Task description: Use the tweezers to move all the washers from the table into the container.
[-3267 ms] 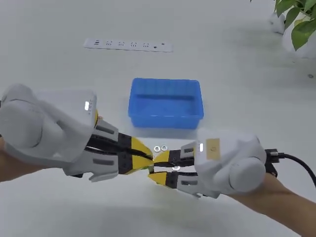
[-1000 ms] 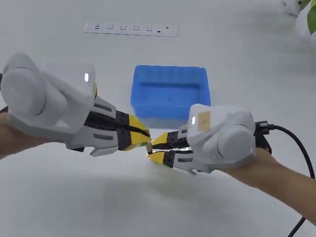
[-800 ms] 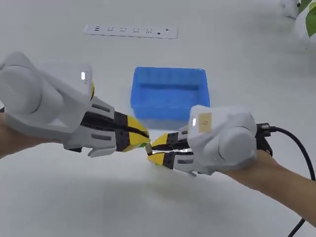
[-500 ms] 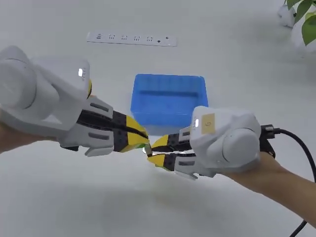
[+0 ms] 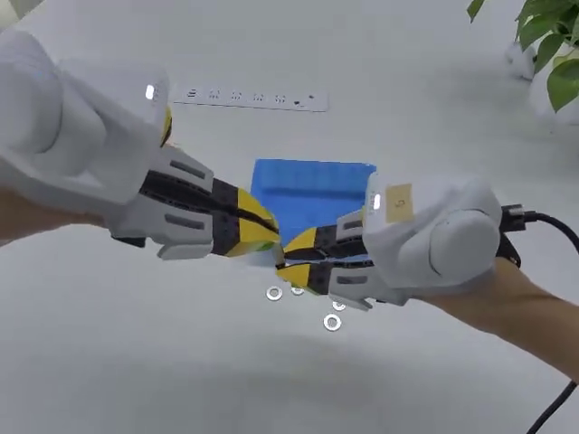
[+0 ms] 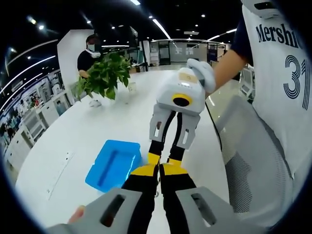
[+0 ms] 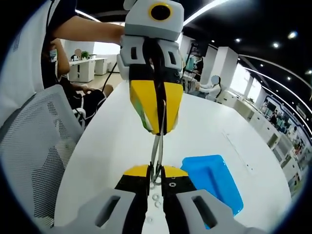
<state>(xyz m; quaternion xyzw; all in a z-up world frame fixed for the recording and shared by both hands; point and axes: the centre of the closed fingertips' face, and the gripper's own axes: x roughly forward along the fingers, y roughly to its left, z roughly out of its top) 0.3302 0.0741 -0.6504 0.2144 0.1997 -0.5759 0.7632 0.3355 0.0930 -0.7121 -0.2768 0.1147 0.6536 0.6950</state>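
Note:
My two grippers meet tip to tip above the white table. The left gripper (image 5: 270, 233) comes in from the left, the right gripper (image 5: 288, 260) from the right. In the right gripper view thin metal tweezers (image 7: 157, 146) run from the shut left gripper (image 7: 158, 129) down into my shut right gripper (image 7: 155, 171). Several small washers (image 5: 274, 293) lie on the table just below the tips, and the washers (image 7: 155, 197) also show past the right jaws. The blue container (image 5: 312, 176) stands right behind the grippers, its inside partly hidden by them.
A white power strip (image 5: 249, 97) lies beyond the container. A potted plant (image 5: 543, 54) stands at the far right corner. A black cable (image 5: 552, 226) trails from the right gripper. A mesh chair (image 7: 34, 146) stands beside the table's edge.
Both grippers have risen off the table together, still tip to tip, and the washers under them have come into sight. The head camera has shifted too.

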